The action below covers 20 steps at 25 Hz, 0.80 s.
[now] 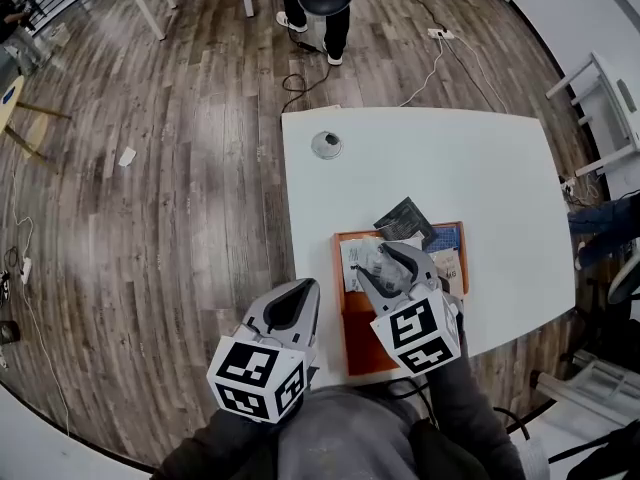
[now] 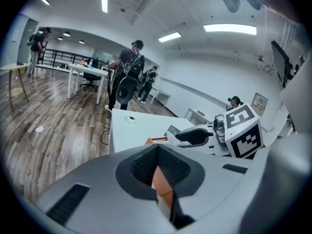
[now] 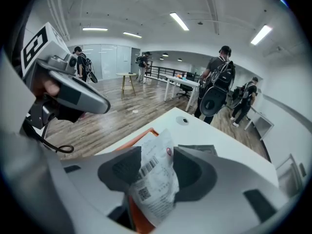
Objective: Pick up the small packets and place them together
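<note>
With the right gripper [image 1: 392, 260] spread around the white barcoded packet [image 3: 156, 179] standing loose between its jaws over the orange tray [image 1: 358, 343], and the left gripper [image 1: 300, 294] closed empty beside it, draw back straight, without snagging, leaving it by the dark packet [image 1: 405, 218].

Our left gripper [image 1: 303, 293] points forward and slightly down at our left side, its jaws drawn together on nothing. Our right gripper [image 1: 386, 260] tilts down more steeply just beside it, jaws apart with a white packet [image 3: 155, 179] standing between them.
</note>
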Motion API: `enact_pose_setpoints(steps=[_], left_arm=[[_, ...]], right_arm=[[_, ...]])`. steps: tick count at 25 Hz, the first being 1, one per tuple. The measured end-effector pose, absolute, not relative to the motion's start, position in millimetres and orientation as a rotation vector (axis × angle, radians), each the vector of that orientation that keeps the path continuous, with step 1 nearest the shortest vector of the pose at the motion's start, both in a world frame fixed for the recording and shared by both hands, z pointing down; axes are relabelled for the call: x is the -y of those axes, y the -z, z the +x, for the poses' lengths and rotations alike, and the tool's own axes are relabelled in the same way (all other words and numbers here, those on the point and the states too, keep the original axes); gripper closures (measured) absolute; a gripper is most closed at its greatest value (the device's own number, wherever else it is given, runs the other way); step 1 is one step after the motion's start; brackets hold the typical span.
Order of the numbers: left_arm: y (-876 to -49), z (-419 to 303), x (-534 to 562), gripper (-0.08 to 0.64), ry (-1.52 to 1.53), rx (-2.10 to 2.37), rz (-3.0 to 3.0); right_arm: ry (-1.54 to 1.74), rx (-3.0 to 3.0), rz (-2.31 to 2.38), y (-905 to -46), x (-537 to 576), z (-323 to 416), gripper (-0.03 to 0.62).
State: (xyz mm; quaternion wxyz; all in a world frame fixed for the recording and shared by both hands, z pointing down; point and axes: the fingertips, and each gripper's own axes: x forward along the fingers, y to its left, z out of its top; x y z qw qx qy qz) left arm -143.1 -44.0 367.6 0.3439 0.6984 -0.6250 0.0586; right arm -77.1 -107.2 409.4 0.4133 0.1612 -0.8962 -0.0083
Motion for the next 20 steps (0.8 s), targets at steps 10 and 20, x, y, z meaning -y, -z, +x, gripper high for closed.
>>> enact_pose_setpoints(steps=[10, 20], left_arm=[[-358, -141, 30, 0.563, -0.139, 1.617, 1.857], [-345, -100, 29, 0.563, -0.156, 1.527, 1.982]], right_arm=[[0.049, 2.283, 0.489, -389, 95, -72, 0.362], [0.061, 2.252, 0.679, -367, 86, -20, 0.362]])
